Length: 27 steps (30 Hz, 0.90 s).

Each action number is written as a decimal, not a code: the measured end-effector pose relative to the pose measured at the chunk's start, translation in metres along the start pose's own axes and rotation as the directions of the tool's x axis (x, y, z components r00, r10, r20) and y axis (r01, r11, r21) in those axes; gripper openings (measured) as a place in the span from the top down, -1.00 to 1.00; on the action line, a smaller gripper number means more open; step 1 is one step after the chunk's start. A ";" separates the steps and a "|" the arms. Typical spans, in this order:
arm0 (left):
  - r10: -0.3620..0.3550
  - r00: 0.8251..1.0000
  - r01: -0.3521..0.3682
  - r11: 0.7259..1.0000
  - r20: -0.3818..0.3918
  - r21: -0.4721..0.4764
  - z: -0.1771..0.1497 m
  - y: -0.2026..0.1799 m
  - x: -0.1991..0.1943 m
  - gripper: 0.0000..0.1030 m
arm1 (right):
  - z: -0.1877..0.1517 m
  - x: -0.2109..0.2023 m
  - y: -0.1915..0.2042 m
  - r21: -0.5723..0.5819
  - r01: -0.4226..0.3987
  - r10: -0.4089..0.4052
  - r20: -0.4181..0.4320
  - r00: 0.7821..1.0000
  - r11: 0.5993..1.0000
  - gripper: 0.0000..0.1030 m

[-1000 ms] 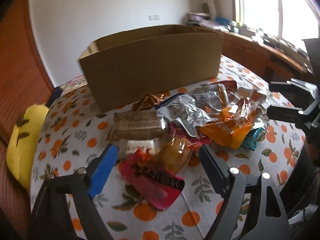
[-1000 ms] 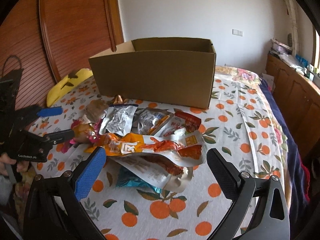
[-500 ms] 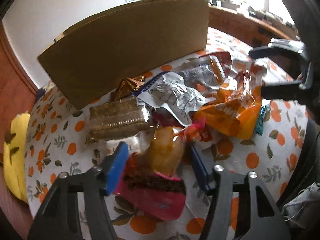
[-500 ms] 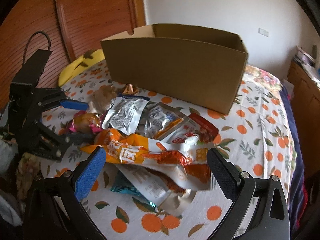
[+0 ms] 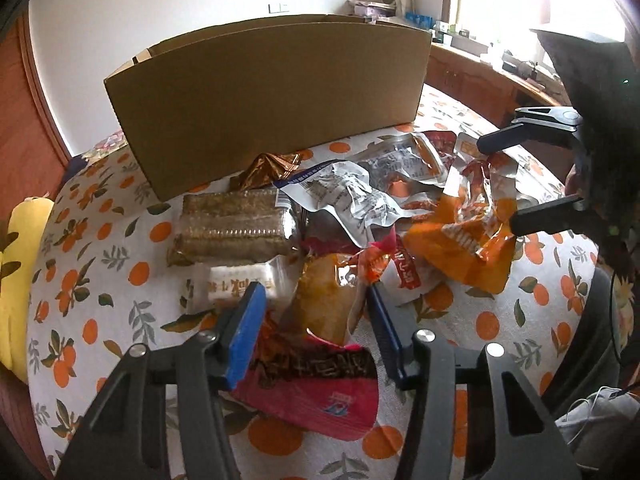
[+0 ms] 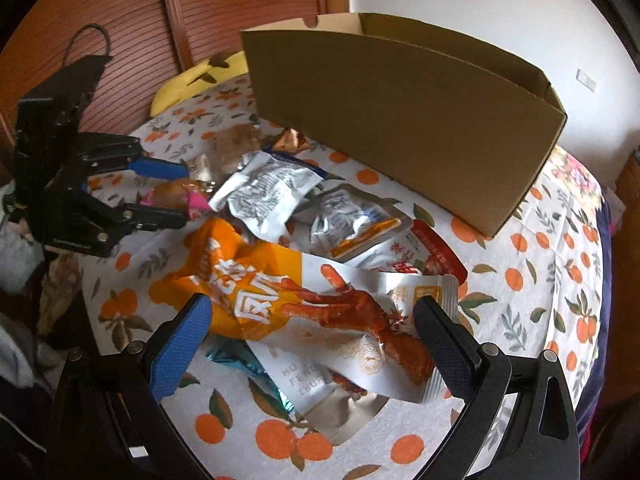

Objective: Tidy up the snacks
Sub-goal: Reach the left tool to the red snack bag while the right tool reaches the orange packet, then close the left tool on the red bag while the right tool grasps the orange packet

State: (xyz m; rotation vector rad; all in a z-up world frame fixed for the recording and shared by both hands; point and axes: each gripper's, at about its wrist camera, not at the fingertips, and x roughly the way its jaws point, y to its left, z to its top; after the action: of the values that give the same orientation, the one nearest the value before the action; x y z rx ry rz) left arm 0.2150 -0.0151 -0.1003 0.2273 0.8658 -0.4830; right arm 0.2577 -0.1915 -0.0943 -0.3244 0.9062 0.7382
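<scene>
Left gripper [image 5: 314, 308]: lower centre of its own view, jaws closing around a clear-wrapped golden pastry [image 5: 326, 300]. A second ago they stood wide apart; whether the pads press yet is unclear.
Pastry: at the snack pile's 7 o'clock edge, lying on a pink packet [image 5: 320, 392].
Cardboard box [image 5: 272, 108]: 12 o'clock of the pile, open-topped (contents hidden).
Right gripper [image 6: 308, 328]: fingers spread, empty, astride an orange chicken-feet pouch [image 6: 280, 292] it has drawn nearer to.
Meaning: the first snack looks nearly secured; lifting it toward the box likely follows.
</scene>
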 end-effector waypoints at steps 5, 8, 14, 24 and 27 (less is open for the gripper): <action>0.001 1.000 -0.001 1.000 0.002 -0.001 0.000 0.001 0.001 0.00 | 0.002 0.005 0.011 -0.037 -0.015 0.014 -0.012 1.000 0.999 -0.98; -0.005 1.000 0.005 1.000 0.003 -0.007 -0.001 0.001 0.001 0.00 | 0.002 0.013 0.019 -0.082 0.015 -0.017 -0.031 0.999 0.997 -0.99; -0.005 1.000 0.005 1.000 0.003 -0.008 -0.001 0.001 0.000 0.00 | 0.011 0.023 0.016 -0.065 0.028 -0.029 -0.018 0.999 0.998 -0.96; -0.008 1.000 0.008 1.000 0.004 -0.012 -0.001 0.001 0.000 0.00 | 0.015 0.036 0.010 0.029 -0.072 0.073 -0.029 0.997 0.997 -0.18; -0.006 1.000 0.006 1.000 0.004 -0.013 -0.002 0.001 0.000 0.00 | 0.015 0.032 0.008 0.056 -0.091 0.092 -0.007 0.996 0.994 0.00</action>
State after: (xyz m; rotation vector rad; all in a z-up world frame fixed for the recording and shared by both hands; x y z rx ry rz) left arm 0.2139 -0.0136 -0.1011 0.2119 0.8656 -0.4836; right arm 0.2737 -0.1630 -0.1105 -0.2384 0.9540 0.7950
